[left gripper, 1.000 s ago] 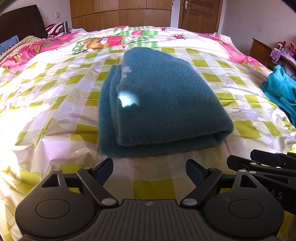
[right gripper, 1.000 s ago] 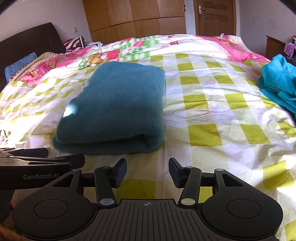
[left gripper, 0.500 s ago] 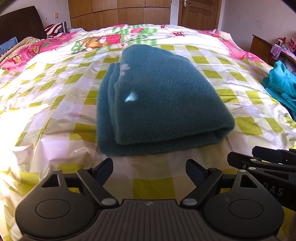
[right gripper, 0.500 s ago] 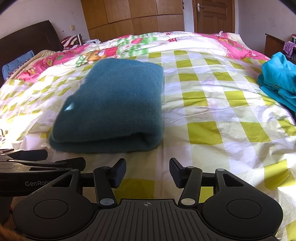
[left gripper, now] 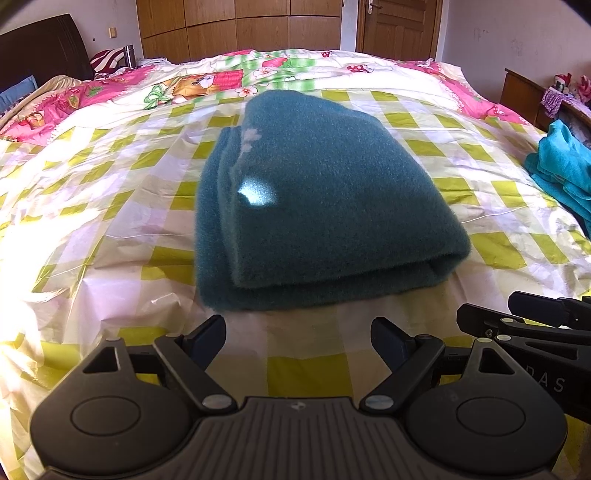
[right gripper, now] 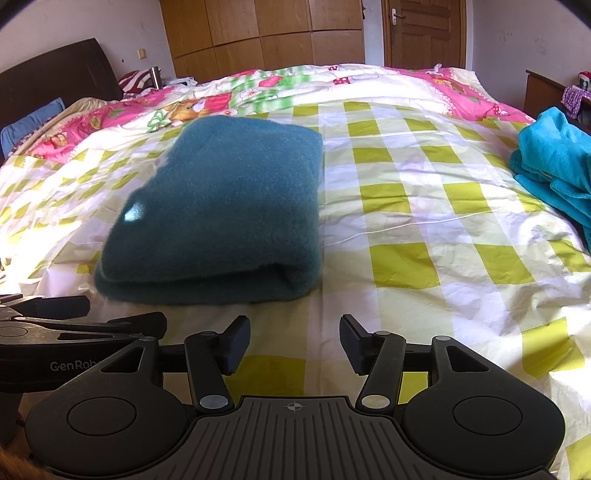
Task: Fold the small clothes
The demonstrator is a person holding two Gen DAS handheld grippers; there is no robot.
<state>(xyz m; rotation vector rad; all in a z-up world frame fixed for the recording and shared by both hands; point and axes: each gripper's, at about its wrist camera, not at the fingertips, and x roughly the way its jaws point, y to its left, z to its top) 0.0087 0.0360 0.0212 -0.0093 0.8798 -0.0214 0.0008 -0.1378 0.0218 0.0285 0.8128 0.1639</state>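
Note:
A dark teal fleece garment (left gripper: 317, 206) lies folded into a thick rectangle on the checked bedspread (left gripper: 110, 206); it also shows in the right wrist view (right gripper: 225, 221), left of centre. My left gripper (left gripper: 298, 341) is open and empty, just short of the garment's near folded edge. My right gripper (right gripper: 294, 341) is open and empty, near the garment's near right corner. Each gripper shows at the edge of the other's view.
A pile of bright turquoise clothes (right gripper: 557, 166) lies at the bed's right side, also in the left wrist view (left gripper: 565, 170). Pillows and a dark headboard (right gripper: 55, 74) are at the far left. A wooden wardrobe (right gripper: 266, 33), a door and a side cabinet (right gripper: 543, 88) stand beyond.
Both grippers stay open and empty. The views shift slightly: the cameras dipped a little toward the bed half a second ago and have come back up. The garment has not moved.

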